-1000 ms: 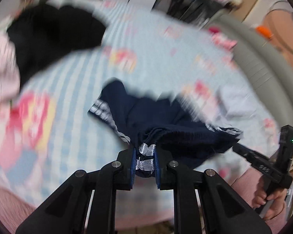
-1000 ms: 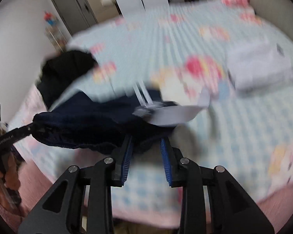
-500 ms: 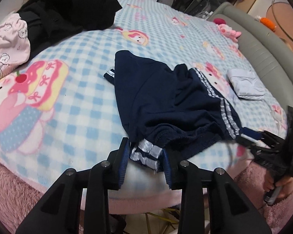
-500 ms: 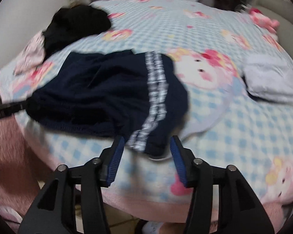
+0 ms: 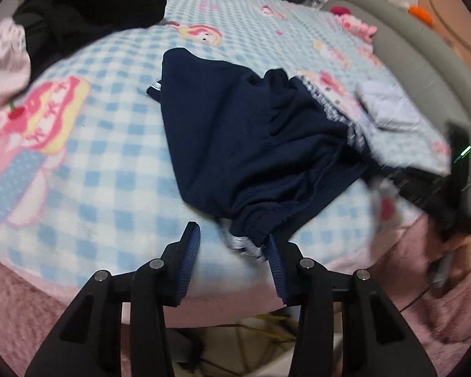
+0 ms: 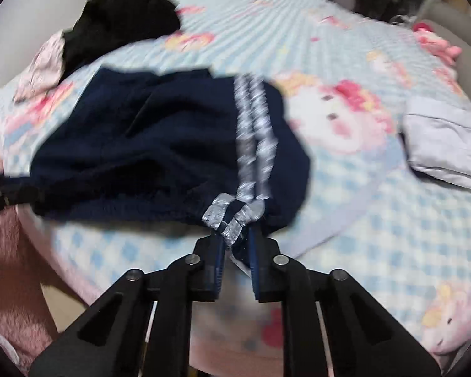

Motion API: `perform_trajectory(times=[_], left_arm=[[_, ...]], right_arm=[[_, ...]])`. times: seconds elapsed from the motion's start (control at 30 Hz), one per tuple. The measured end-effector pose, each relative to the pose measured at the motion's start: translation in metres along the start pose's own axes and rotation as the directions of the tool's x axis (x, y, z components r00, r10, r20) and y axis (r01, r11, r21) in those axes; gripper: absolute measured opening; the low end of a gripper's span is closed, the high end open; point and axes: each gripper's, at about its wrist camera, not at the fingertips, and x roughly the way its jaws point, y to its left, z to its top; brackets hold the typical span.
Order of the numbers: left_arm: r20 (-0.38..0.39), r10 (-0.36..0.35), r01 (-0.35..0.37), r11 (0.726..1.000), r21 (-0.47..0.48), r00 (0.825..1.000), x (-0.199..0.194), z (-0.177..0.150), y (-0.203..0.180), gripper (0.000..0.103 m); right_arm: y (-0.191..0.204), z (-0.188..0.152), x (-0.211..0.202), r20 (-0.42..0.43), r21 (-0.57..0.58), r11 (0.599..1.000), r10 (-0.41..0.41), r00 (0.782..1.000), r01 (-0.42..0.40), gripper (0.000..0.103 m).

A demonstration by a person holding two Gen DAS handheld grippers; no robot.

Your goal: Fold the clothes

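Navy shorts with silver side stripes lie spread on the blue checked bedspread, near its front edge. My left gripper is open; the shorts' waistband corner lies loose against its right finger. My right gripper is shut on the shorts at the striped waistband corner. The right gripper shows blurred at the right edge of the left wrist view. The left gripper's tip shows at the left edge of the right wrist view.
A black garment and a pink one are heaped at the far left of the bed. A folded pale lilac garment lies at the right. A pink plush toy sits by the grey headboard. Pink fluffy rug below.
The shorts were swung down from mid-air and laid on the bed. My left gripper has opened and let go of its corner. My right gripper opened briefly and has shut again on the striped corner.
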Motion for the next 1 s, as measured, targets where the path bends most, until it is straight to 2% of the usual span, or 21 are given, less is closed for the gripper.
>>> perform_trajectory(times=[0.07,0.2,0.27,0.3,0.33,0.4,0.47,0.5,0.53,0.63,0.67,0.8,0.9,1.0], left_arm=[[-0.001,0.008,-0.008,1.0,0.016,1.0,-0.001,-0.002,-0.002,0.046],[-0.011,-0.024,0.024,1.0,-0.002,1.0,0.006,-0.007,-0.006,0.045],[-0.012,-0.051,0.051,0.999,-0.02,0.999,0.012,-0.008,-0.01,0.041],[-0.001,-0.043,0.043,0.999,-0.017,0.999,0.013,-0.008,-0.014,0.023],[0.023,-0.014,0.014,1.0,-0.005,1.0,0.011,-0.006,-0.019,0.015],[0.082,0.047,-0.048,0.999,0.01,0.996,0.002,0.0,-0.026,0.012],[0.135,0.077,-0.078,0.997,0.001,0.988,-0.008,0.008,-0.029,0.012],[0.162,0.099,-0.1,0.995,-0.003,0.982,-0.015,0.014,-0.028,0.012],[0.182,0.124,-0.126,0.992,-0.001,0.975,-0.02,0.019,-0.026,0.012],[0.225,0.213,-0.227,0.973,0.038,0.951,-0.036,0.033,-0.023,0.011],[0.224,0.213,-0.23,0.972,0.051,0.951,-0.04,0.037,-0.021,0.011],[0.178,0.167,-0.179,0.982,0.056,0.97,-0.046,0.042,-0.007,0.011],[0.153,0.159,-0.168,0.985,0.046,0.975,-0.035,0.035,-0.008,0.011],[0.126,0.143,-0.148,0.989,0.025,0.982,-0.027,0.029,-0.006,0.012]], right_arm=[[-0.009,0.0,-0.014,0.052,0.059,0.998,-0.017,0.999,0.014,0.011],[-0.026,-0.005,-0.029,0.109,0.192,0.981,-0.055,0.992,0.033,0.012],[-0.034,-0.005,-0.026,0.083,0.254,0.966,0.03,0.996,-0.051,0.018],[-0.033,-0.004,-0.023,0.061,0.245,0.967,0.064,0.996,-0.077,0.025],[-0.028,-0.003,-0.024,0.06,0.211,0.976,0.043,0.997,-0.055,0.026],[-0.014,-0.002,-0.031,0.069,0.124,0.992,-0.012,0.998,0.004,0.026],[-0.004,-0.003,-0.041,0.097,0.071,0.997,-0.024,0.995,0.017,0.031],[-0.002,-0.002,-0.044,0.111,0.052,0.999,-0.021,0.994,0.015,0.038],[0.001,-0.001,-0.043,0.114,0.037,0.999,-0.021,0.993,0.017,0.04],[0.005,0.005,-0.035,0.089,0.006,1.0,-0.029,0.996,0.029,0.04],[0.005,0.007,-0.032,0.079,0.003,1.0,-0.02,0.997,0.02,0.04],[0.021,0.004,-0.026,0.046,-0.016,0.99,0.143,0.989,-0.142,0.04],[0.049,-0.002,-0.016,0.01,-0.112,0.979,0.175,0.984,-0.173,0.04],[0.065,-0.005,0.0,-0.02,-0.151,0.979,0.138,0.99,-0.139,0.04]])
